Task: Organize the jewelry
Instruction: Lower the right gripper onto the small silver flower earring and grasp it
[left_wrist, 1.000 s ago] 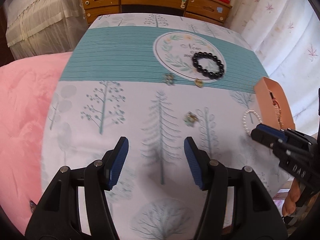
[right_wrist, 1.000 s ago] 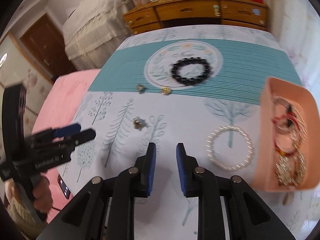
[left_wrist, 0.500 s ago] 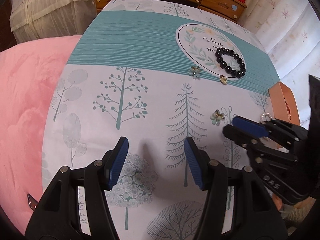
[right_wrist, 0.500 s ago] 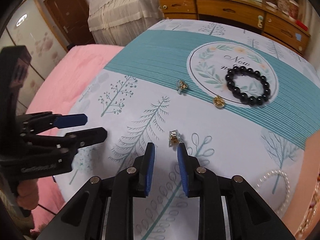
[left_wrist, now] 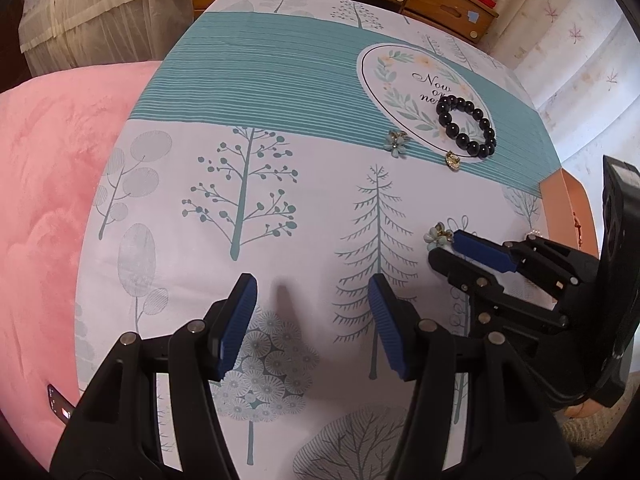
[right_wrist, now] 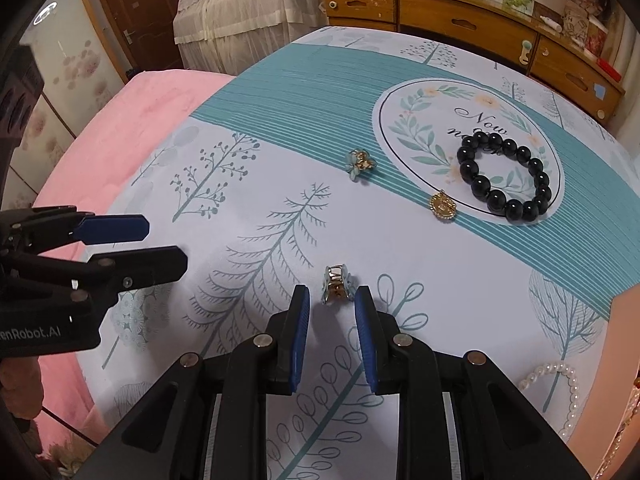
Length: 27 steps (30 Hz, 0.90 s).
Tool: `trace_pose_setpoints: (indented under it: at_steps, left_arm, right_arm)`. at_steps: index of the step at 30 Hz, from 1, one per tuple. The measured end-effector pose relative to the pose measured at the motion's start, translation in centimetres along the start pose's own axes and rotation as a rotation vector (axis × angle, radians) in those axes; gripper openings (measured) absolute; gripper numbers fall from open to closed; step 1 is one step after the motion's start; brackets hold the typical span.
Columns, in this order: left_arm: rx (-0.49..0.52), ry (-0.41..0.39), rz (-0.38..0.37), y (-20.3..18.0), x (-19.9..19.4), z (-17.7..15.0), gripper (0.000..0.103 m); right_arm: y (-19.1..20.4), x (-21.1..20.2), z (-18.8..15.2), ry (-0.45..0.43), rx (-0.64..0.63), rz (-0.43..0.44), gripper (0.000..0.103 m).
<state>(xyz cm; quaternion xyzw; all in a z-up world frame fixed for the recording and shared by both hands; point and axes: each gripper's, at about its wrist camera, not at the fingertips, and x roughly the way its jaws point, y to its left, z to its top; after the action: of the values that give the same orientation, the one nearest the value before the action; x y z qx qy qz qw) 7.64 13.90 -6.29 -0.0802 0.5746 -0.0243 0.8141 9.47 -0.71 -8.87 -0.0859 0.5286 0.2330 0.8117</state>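
I count two flower clips, one gold pendant, one black bead bracelet, one pearl bracelet. The peach tray is mostly hidden, contents unclear. Left fingers wide, right fingers narrow, both empty.

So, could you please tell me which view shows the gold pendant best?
The right wrist view: the pendant lies unobstructed, its round gold shape clear, beside the black bracelet. The left wrist view shows it smaller and farther off.

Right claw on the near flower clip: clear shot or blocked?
Probably yes. The right claw sits open with the flower clip just ahead of its fingertips, not yet gripped, and nothing lies between them. The left claw is off to the side and the black bead bracelet lies farther back.
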Motion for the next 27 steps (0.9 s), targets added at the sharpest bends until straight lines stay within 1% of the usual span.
trace_pose_setpoints:
  at_steps: [5, 9, 11, 15, 21, 24, 25, 26, 27]
  left_arm:
    - [0.001, 0.001, -0.003, -0.2, 0.0, 0.0, 0.055]
    - [-0.001, 0.004, -0.009, -0.2, -0.1, 0.0, 0.055]
    - [-0.005, 0.008, -0.012, -0.2, 0.0, 0.0, 0.055]
    - [-0.009, 0.012, -0.019, -0.2, 0.0, 0.0, 0.055]
    - [-0.011, 0.013, -0.021, -0.2, -0.1, 0.0, 0.055]
    - [-0.018, 0.019, -0.023, 0.0, 0.1, 0.1, 0.055]
    - [-0.023, 0.023, -0.026, 0.0, 0.1, 0.2, 0.055]
    - [-0.026, 0.025, -0.028, 0.1, 0.2, 0.3, 0.055]
    - [-0.029, 0.026, -0.030, 0.1, 0.2, 0.4, 0.055]
  right_arm:
    - [0.4, 0.0, -0.3, -0.003, -0.020, -0.003, 0.023]
    - [-0.3, -0.7, -0.3, 0.001, 0.003, 0.034, 0.023]
    - [-0.4, -1.1, -0.3, -0.007, -0.007, 0.032, 0.023]
    - [-0.3, -1.2, -0.1, -0.004, -0.082, 0.000, 0.023]
    - [-0.6, -0.6, 0.0, 0.004, -0.230, -0.008, 0.023]
    - [-1.0, 0.2, 0.1, 0.022, -0.259, 0.017, 0.024]
    - [-0.9, 0.3, 0.1, 0.013, -0.270, 0.021, 0.026]
    - [-0.8, 0.4, 0.2, 0.009, -0.284, 0.027, 0.031]
    - [-0.7, 0.6, 0.2, 0.010, -0.296, 0.032, 0.034]
